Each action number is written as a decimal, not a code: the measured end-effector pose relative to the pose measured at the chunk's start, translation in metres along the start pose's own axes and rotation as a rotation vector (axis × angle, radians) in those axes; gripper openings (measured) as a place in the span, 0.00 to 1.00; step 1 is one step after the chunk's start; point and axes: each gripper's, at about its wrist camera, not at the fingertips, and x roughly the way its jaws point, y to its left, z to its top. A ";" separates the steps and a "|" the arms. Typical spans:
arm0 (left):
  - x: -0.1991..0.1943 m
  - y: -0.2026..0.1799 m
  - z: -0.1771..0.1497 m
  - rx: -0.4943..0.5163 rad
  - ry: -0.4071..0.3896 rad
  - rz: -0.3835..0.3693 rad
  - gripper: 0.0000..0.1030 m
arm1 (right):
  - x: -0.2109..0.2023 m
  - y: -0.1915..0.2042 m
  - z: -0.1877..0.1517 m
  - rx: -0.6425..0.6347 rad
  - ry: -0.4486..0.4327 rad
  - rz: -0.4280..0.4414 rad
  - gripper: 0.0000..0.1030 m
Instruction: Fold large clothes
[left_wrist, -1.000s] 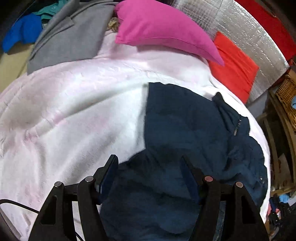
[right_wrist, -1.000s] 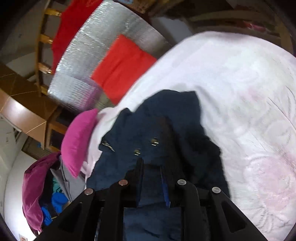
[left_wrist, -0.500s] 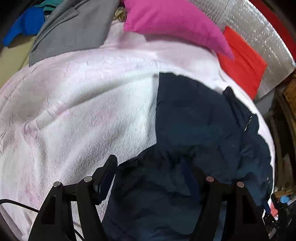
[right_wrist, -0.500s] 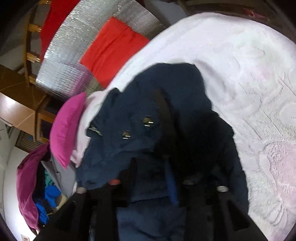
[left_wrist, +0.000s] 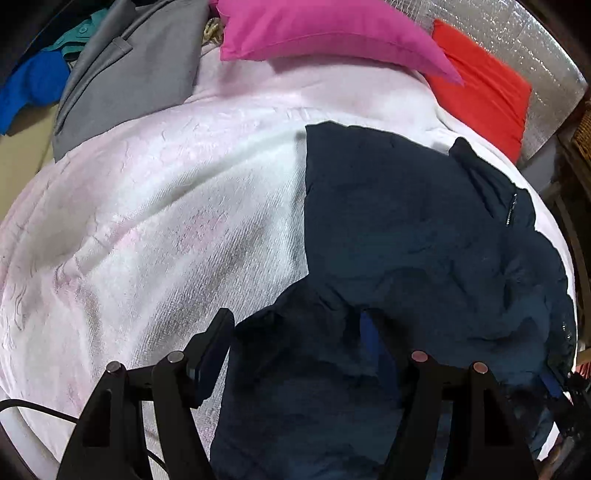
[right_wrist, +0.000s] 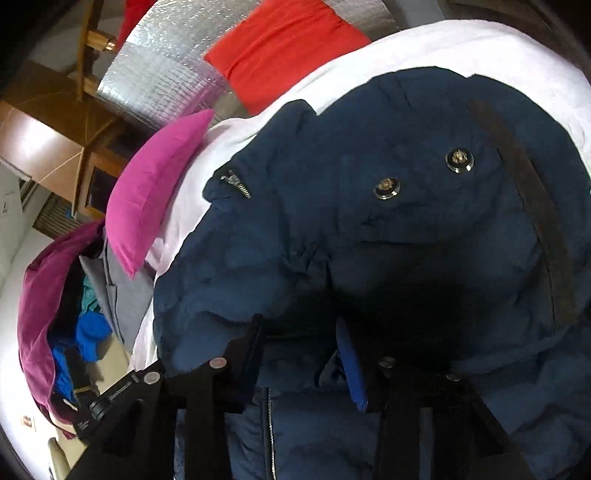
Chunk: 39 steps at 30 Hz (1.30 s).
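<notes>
A navy padded jacket lies crumpled on the white-pink blanket, with its zip end at the right. My left gripper hangs open over the jacket's near edge: one finger is above the blanket and the other above dark fabric, with a fold of jacket between them. In the right wrist view the jacket fills the frame, and two metal snaps show. My right gripper sits low on it. Its jaws are closing with puffy fabric between them, not visibly pinched.
A pink pillow and a red cushion lie at the head of the bed against a silver quilted panel. Grey clothing and blue clothing are piled at the far left. Wooden furniture stands beyond.
My right gripper let go of the fabric it pinched, widened and moved closer over the jacket toward the snaps. The left gripper stayed almost still, jaws unchanged.
</notes>
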 end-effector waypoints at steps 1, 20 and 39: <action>-0.005 0.000 0.000 0.001 -0.015 -0.011 0.69 | -0.004 0.000 0.000 0.003 -0.001 0.008 0.42; -0.108 -0.035 -0.028 0.177 -0.437 0.039 0.70 | -0.146 -0.025 -0.052 -0.128 -0.231 -0.062 0.63; -0.198 -0.030 -0.122 0.311 -0.585 0.115 0.73 | -0.263 -0.014 -0.112 -0.239 -0.362 -0.093 0.78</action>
